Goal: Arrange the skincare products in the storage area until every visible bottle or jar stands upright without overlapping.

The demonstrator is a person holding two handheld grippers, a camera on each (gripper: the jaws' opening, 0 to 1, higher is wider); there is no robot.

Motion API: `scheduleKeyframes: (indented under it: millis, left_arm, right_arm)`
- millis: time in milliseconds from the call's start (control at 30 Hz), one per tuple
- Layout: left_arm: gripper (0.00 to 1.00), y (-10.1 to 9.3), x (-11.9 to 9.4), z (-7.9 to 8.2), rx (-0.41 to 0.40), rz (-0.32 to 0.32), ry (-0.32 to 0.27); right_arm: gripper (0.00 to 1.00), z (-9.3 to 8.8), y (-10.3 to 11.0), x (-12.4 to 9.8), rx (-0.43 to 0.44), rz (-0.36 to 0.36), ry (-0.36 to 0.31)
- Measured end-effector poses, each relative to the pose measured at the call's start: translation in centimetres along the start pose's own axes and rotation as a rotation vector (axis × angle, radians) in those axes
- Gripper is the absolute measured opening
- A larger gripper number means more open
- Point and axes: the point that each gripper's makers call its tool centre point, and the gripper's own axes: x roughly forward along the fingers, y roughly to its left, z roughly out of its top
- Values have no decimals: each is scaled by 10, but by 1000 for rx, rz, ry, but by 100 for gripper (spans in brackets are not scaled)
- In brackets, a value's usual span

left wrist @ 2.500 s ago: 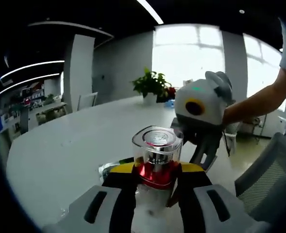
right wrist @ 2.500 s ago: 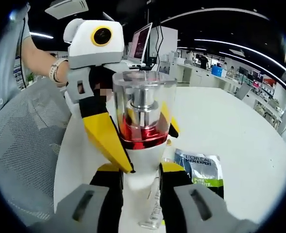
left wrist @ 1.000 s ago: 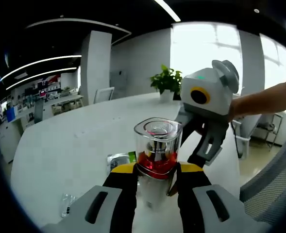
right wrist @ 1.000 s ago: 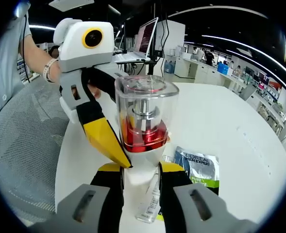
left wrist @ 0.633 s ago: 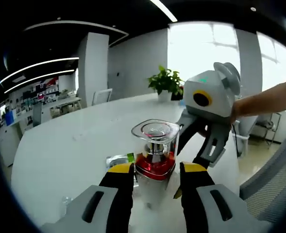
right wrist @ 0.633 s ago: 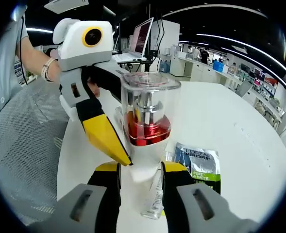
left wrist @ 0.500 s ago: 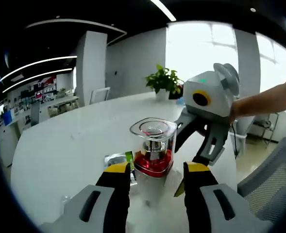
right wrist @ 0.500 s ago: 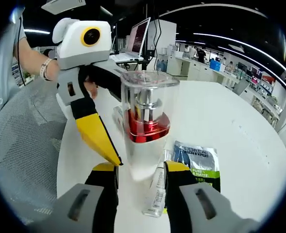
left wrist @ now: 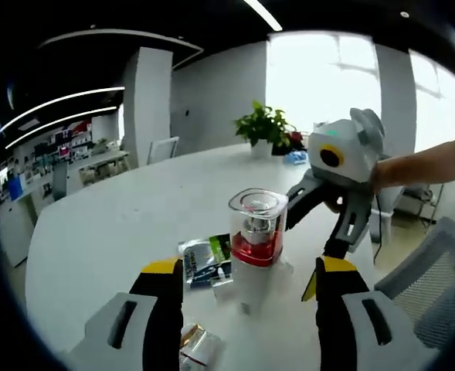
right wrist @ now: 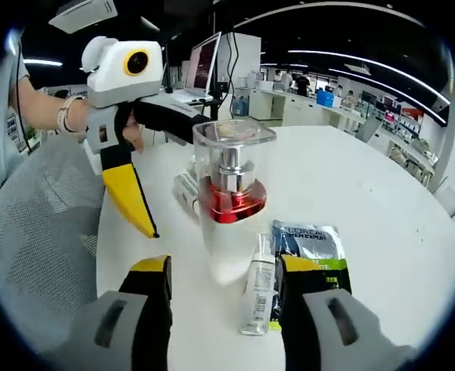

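Observation:
A pump bottle [left wrist: 256, 229] with a clear square cap, red collar and white base stands upright on the white table [left wrist: 111, 232]. My left gripper [left wrist: 249, 267] is open just short of it, jaws wide apart and touching nothing. In the right gripper view the same bottle [right wrist: 229, 193] stands free ahead of my open right gripper [right wrist: 225, 264]. A green and black L'Oreal sachet [right wrist: 308, 251] lies flat to its right, and a small clear tube [right wrist: 259, 294] lies on its side beside the sachet. Another tube [right wrist: 185, 189] lies behind the bottle.
The right gripper [left wrist: 314, 246], held by a hand, faces the bottle from the far side. The left gripper [right wrist: 165, 154] comes in from the left. A mesh chair [right wrist: 34, 232] stands at the table's edge. A crumpled foil packet [left wrist: 196, 344] lies near my left jaw.
Both grippers, which were shut on the bottle, have opened and drawn back. The bottle now stands alone on the table.

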Motion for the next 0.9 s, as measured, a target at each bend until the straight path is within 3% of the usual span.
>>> scheduleKeyframes:
  millis: [333, 567, 900]
  left_arm:
    - [88, 4, -23, -3, 9, 7, 26]
    - [97, 10, -44, -6, 48, 22, 50]
    - [97, 21, -66, -6, 54, 44, 57]
  right_arm:
    - [68, 16, 7, -8, 26, -27, -35]
    - [78, 25, 14, -12, 44, -34, -45]
    - [89, 37, 17, -23, 73, -71, -71]
